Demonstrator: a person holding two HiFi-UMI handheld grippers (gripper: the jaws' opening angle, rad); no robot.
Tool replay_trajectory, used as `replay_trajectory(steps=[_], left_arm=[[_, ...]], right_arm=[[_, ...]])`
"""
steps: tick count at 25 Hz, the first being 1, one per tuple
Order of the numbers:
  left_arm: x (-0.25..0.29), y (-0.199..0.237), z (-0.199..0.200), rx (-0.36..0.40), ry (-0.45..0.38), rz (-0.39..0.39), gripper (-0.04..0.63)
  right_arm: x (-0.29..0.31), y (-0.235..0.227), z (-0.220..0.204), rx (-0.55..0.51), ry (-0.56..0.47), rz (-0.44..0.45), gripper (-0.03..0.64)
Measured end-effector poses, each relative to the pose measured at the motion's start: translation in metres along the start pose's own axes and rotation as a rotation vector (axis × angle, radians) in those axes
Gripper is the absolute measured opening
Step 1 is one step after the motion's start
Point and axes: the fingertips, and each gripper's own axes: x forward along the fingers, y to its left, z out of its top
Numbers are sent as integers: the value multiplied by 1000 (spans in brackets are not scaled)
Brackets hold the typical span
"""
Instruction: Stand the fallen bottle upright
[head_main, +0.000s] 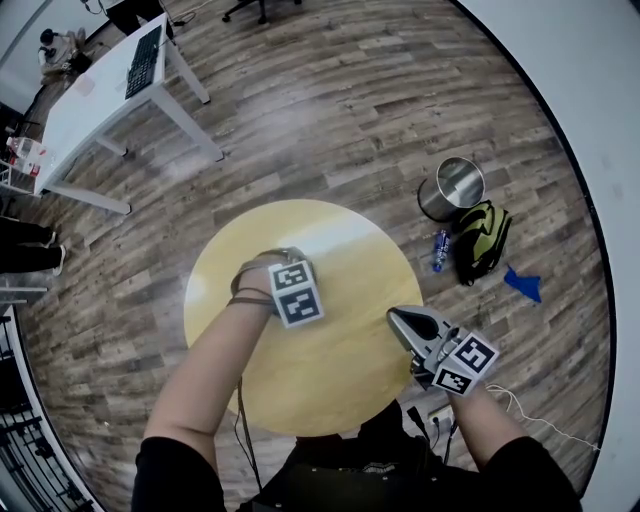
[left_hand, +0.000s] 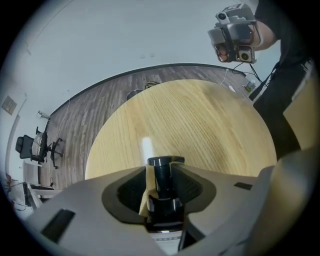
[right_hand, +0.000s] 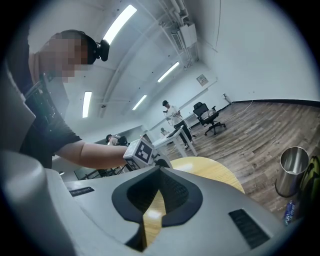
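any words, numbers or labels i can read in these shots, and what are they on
No text can be read anywhere.
bottle label: print too blurred.
marker cubes: black and white patterns only, no words.
wall sign: too small.
blue floor bottle: label too small.

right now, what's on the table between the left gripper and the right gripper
Nothing: in the head view the round table is bare between the left gripper and right gripper.

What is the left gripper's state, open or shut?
Shut: the left gripper clamps the dark bottle, both jaws pressed against its neck.
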Motion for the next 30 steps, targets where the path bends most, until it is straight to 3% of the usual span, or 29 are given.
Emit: replay_trajectory(steps=[4,8,25,30], left_arm=[[10,-1,0,66,49,-1,157],[9,-3,1,76,55,-21,140],[-55,34,-12,-174,-202,113,123],[-77,44,-15,-254,-321,170,123]], right_arm=[[-1,-1,-3,5,2,2,5],[-1,1,-7,7,4,4,5],[14,16,-2,-6,3,18,5],[21,21,-4,-5,7,24,5]])
